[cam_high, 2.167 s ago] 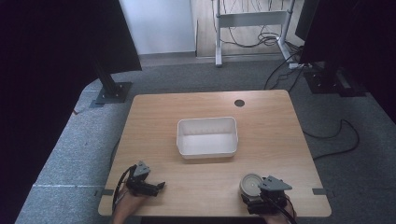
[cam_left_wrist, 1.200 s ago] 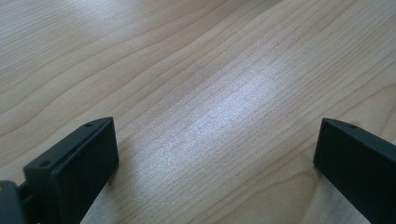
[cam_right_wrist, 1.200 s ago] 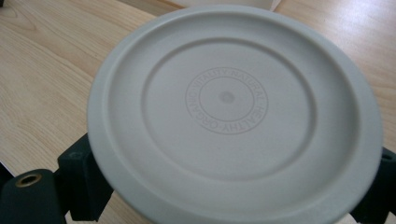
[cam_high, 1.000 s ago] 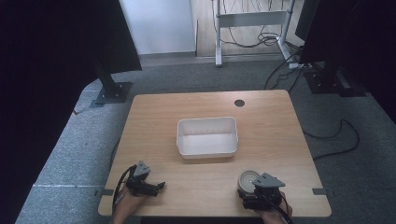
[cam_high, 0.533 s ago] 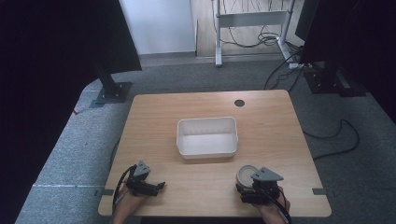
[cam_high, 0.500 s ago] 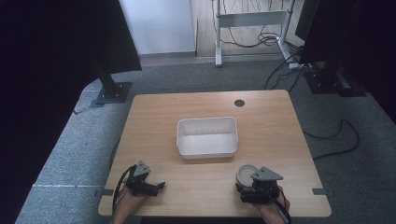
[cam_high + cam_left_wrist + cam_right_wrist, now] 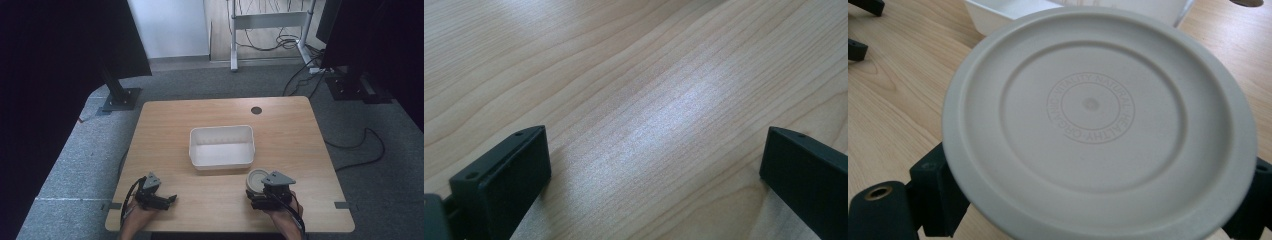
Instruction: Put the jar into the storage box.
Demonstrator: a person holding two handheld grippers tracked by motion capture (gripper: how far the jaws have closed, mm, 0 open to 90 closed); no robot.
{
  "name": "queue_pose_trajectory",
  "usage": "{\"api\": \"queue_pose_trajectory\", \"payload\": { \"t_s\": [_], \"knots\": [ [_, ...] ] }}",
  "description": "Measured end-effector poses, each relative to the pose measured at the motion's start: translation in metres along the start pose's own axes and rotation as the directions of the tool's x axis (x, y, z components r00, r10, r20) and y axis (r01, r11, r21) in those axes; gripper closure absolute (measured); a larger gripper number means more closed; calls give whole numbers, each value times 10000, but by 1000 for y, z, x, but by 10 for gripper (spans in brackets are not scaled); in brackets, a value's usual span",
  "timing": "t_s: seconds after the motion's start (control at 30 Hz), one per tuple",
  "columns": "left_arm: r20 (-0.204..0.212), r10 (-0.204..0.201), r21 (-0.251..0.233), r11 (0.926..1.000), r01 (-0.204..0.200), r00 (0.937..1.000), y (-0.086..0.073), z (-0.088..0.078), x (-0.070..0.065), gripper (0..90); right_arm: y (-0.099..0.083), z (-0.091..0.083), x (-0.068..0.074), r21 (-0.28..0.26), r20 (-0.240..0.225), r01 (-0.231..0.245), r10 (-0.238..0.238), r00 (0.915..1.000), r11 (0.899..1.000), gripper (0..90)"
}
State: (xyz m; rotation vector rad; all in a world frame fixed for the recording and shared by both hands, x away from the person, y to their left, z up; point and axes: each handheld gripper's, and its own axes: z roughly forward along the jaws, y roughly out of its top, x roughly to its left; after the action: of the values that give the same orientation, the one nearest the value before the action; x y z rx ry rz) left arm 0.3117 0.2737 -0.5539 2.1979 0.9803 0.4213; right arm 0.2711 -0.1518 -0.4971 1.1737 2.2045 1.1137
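Gripping a round grey lid between the right gripper jaws, near the table front edge, just before the white tub. Best kept level and pinched at opposite rims, then carried over the tub before release. Left gripper spread wide, holding nothing, low over bare wood. Counted: one lid, one tub, two grippers.

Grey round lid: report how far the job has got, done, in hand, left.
Done: the right gripper is around the grey round lid, its fingers at both edges. In hand: that grasp, beside the white bin. Left: probably placing it there; the left gripper rests open.
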Motion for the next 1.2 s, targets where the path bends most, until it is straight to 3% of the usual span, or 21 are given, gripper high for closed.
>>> {"api": "queue_pose_trajectory", "payload": {
  "t_s": [0.5, 1.2],
  "knots": [
    [-1, -7, 0, 10000, 7, 10000, 0, 0, 0, 0, 23, 18, 5, -84, -295, 87, -90, 9995, 9999, 93],
    [-2, 3, 1, 10000, -3, 10000, 0, 0, 0, 0, 48, 29, 7, -184, -357, 296, -302, 9989, 9994, 92]
  ]
}}
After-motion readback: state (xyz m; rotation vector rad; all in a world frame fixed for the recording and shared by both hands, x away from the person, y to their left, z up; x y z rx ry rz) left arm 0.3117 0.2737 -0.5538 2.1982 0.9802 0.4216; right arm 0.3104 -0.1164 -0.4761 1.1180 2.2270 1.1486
